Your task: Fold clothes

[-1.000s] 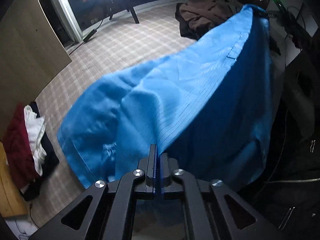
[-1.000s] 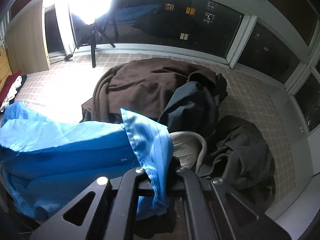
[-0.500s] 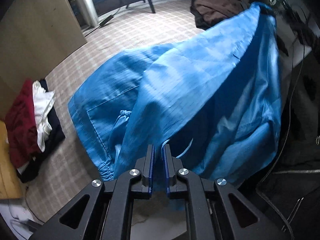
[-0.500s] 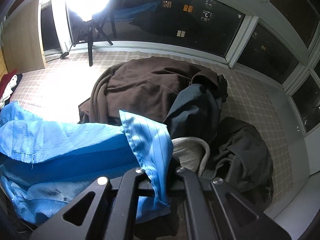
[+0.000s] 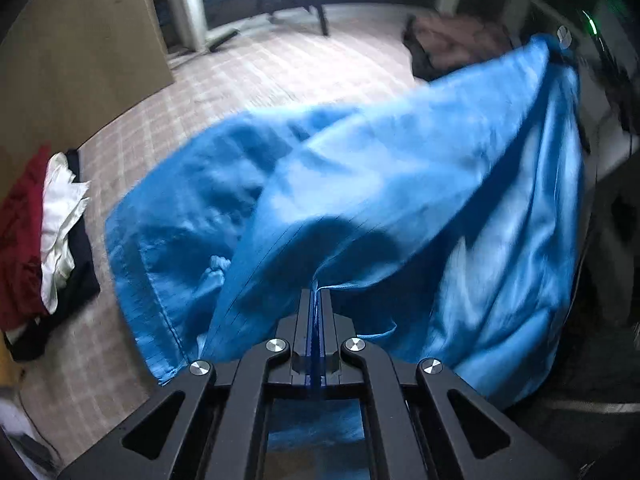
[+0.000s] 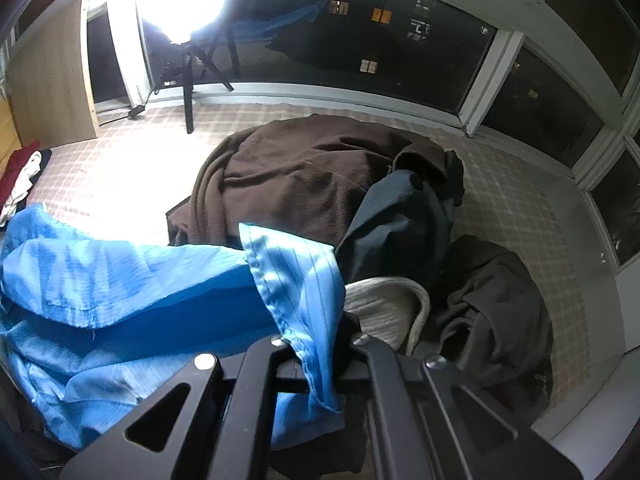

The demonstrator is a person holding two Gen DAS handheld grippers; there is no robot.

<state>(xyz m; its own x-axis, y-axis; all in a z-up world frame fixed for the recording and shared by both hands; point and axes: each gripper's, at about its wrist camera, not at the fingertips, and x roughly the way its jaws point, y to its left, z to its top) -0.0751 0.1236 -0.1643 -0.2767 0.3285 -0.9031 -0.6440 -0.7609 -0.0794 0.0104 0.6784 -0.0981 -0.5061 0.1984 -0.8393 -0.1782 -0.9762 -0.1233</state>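
Left gripper (image 5: 316, 300): jaws pressed together, thin fold of blue garment (image 5: 400, 208) pinched between them. Garment hangs raised above checked carpet (image 5: 260, 76), blurred, spreading toward 1 o'clock. Right gripper (image 6: 320, 344): fingertips hidden under blue hem draped over them, grip state impossible to tell. Brown garment pile (image 6: 304, 180) at 12 o'clock in right view; red-white clothes stack (image 5: 40, 232) at 9 o'clock in left view.

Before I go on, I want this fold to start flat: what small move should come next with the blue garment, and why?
Probably draw the two grippers apart and lower the cloth onto the checked carpet. The left gripper and right gripper each pinch an edge of the blue garment, which hangs bunched and creased between them, so it needs stretching flat first.
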